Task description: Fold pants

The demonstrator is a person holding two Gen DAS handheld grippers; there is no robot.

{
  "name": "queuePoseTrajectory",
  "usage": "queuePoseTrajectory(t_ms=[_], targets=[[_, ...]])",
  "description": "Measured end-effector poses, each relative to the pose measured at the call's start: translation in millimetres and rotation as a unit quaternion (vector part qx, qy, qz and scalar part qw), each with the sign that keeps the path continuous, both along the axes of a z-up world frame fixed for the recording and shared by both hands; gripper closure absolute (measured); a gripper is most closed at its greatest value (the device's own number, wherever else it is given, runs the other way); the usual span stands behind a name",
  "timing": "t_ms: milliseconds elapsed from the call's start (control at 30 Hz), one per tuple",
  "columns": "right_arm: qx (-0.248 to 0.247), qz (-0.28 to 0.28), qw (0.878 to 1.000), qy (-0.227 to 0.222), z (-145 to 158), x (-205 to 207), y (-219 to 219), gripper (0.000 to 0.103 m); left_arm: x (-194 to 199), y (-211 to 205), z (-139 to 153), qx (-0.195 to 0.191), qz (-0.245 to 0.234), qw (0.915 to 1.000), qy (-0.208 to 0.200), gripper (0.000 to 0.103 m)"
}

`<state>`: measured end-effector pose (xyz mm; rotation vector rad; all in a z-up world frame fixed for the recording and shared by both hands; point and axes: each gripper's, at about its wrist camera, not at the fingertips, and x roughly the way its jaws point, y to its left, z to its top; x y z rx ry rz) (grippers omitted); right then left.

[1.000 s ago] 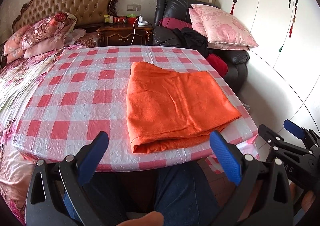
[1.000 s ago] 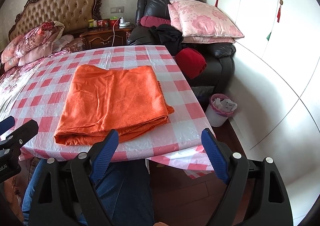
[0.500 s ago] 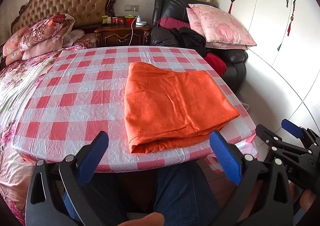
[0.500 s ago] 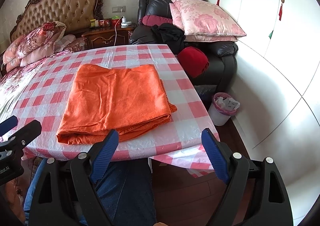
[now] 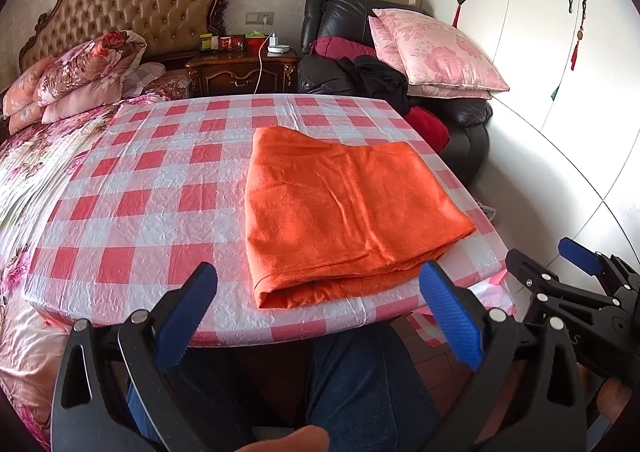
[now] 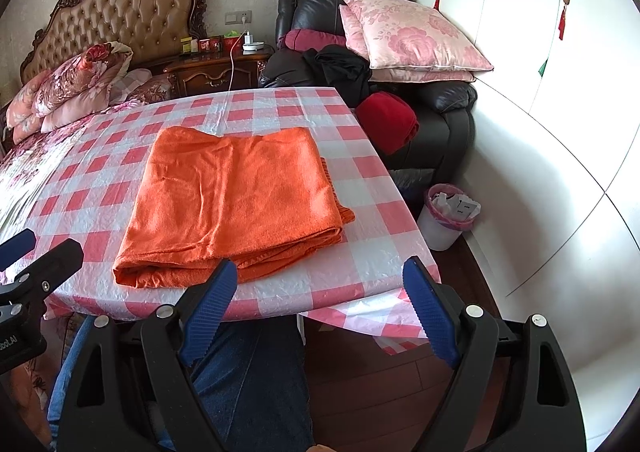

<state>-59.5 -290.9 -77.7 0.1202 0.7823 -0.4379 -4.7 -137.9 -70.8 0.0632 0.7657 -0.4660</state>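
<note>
Item: orange pants [image 5: 344, 212], folded into a flat, roughly rectangular packet of several layers.
Location: on the checked table [image 5: 152, 188], toward its near edge and nearer the armchair [image 6: 440, 120] side than the bed [image 5: 24, 172] side; the whole packet lies on the tabletop, nothing hanging over.
Fold condition: top face fairly smooth with a few shallow creases; stacked layers show along the near edge; on the armchair side a lower layer sticks out a little past the top one.
Left gripper [image 5: 320, 316]: jaws spread wide, nothing between them; held off the near table edge, apart from the pants.
Right gripper [image 6: 320, 308]: jaws likewise released and empty; off the near table edge, not touching the pants.
Work done (judged): the folding looks essentially complete, since the garment is compact and no leg or waistband lies loose.
Work left (judged): at most a tidy of the protruding layer on the armchair side, or one more fold if a smaller packet is wanted.
Risk (judged): pulling on that layer could drag the stack out of line.
Other near table: waste bin [image 6: 448, 220] on the floor beside the armchair.
</note>
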Motion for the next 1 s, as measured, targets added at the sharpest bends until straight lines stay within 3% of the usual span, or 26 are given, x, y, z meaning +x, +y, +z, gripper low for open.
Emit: queuePoseTrajectory(t_ms=[467,667,1000], targets=[[0.001,-0.001,1.0,0.001,-1,0,-1,0.021,3,-3,-1,-0.004,-0.018,0.9998,0.007,0.002],[0.002,-0.003,1.0,0.003,-7,-2,-1,0.021,1,-10,0,-0.009,-0.037,0.9992,-0.009,0.002],[0.004,-0.007,1.0,0.014,-15,2,-4,0.021,9,-16,-8,-0.025,-0.062,0.9976,0.014,0.002]])
